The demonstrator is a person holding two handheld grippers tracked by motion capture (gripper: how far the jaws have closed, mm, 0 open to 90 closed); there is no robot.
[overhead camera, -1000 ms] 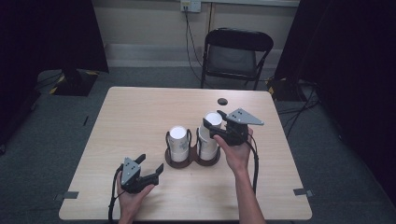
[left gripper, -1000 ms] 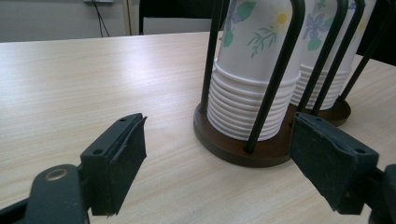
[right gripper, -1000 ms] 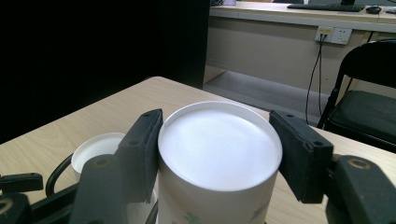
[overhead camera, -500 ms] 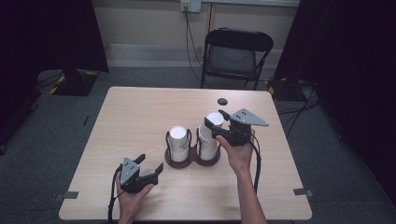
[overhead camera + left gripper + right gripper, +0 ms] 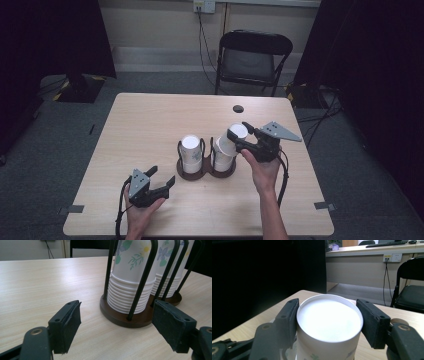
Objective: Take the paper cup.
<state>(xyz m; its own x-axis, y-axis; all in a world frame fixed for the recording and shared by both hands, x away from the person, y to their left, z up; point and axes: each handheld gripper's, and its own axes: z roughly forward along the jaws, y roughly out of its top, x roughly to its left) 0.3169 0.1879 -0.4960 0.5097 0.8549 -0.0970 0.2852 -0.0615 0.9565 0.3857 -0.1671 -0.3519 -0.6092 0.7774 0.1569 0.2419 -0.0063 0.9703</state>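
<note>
We see the top paper cup, upside down, clamped in the right tool and tilted off the right stack in the wire cup holder mid-worktop. Risk: it drags a nested cup along or crushes. Right hand reaches from the right. Left tool rests low, wide open, empty; its jaws have just been closing slightly.

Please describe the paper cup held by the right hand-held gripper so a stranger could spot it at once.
On the wooden table stands a dark twin-ring cup rack holding two stacks. The cup is the white upside-down one at the right stack. Unlike its neighbours, it is lifted and tilted off the stack, clamped in the right hand-held gripper.
</note>
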